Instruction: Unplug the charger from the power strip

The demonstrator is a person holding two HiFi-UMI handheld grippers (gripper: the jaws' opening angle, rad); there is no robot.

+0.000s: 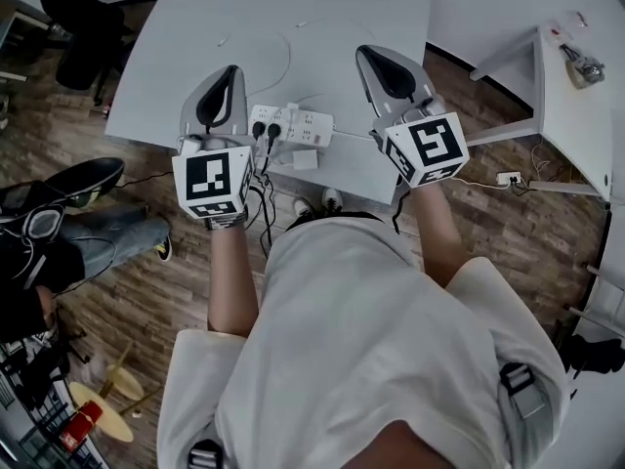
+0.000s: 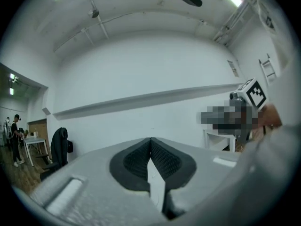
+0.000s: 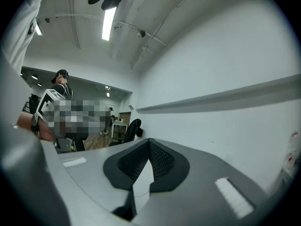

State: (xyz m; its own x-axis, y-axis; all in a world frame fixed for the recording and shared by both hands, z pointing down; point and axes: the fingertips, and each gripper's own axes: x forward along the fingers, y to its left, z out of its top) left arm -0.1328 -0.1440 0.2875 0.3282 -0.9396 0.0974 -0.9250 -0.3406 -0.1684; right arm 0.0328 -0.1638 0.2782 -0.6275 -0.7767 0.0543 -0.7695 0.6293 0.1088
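Charger (image 1: pixel 259 129), as far as the head view tells, is one of two black plugs seated in the left end of the white power strip (image 1: pixel 293 125). The strip lies on the white table (image 1: pixel 195 37), close to its near edge, and dark cords (image 1: pixel 262 198) drop over that edge towards the wooden floor (image 1: pixel 146 291). Beyond the strip the tabletop runs wide. The left gripper (image 1: pixel 232 69) and the right gripper (image 1: pixel 363 50) are held above the table, either side of the strip and apart from it. A second white table (image 1: pixel 576 115) stands to the right across a strip of floor. Someone's shoe (image 1: pixel 93 177) lies near the table's left corner.

In the left gripper view, the left gripper (image 2: pixel 150 140) has its fingers closed tip to tip on nothing, with a white wall ahead.

In the right gripper view, the right gripper (image 3: pixel 149 141) has its fingers likewise together and empty, with wall to the right and open room to the left.
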